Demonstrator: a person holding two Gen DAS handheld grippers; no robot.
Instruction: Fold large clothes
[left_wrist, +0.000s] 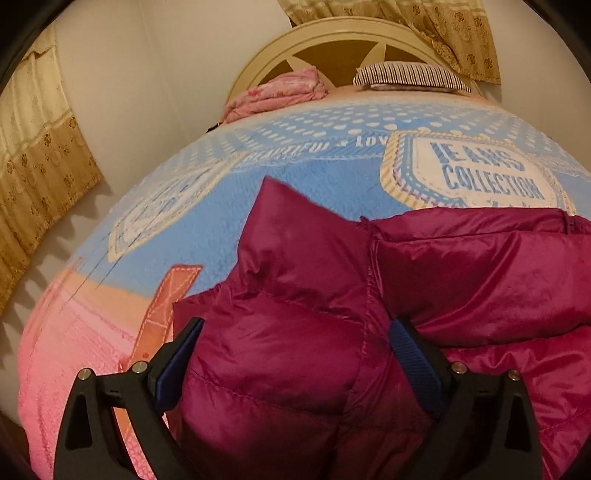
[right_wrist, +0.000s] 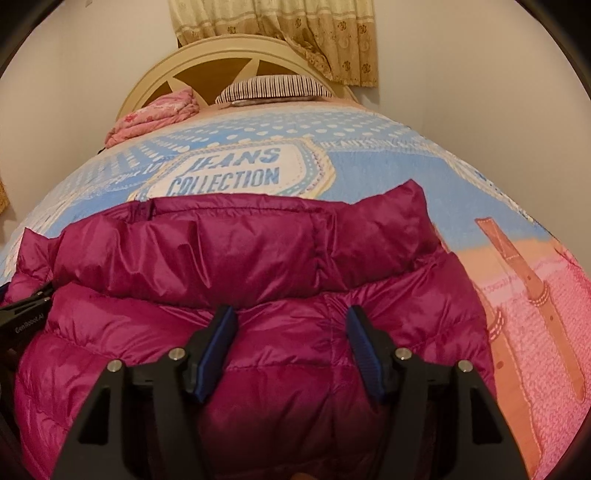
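A magenta puffer jacket (left_wrist: 461, 280) lies on the bed, also seen in the right wrist view (right_wrist: 229, 251). My left gripper (left_wrist: 295, 332) is open, its blue-padded fingers (left_wrist: 413, 350) straddling a puffy fold at the jacket's left side. My right gripper (right_wrist: 291, 325) is open too, its fingers (right_wrist: 221, 339) pressed down on either side of a bulge in the jacket's middle. The left gripper's body shows at the left edge of the right wrist view (right_wrist: 26, 317).
The bed is covered by a blue and pink blanket (right_wrist: 369, 162) printed "JEANS COLLECTION". A striped pillow (right_wrist: 273, 88) and a pink bundle of cloth (right_wrist: 155, 114) lie by the cream headboard (right_wrist: 207, 55). Curtains (right_wrist: 295, 33) hang behind. Walls stand on both sides.
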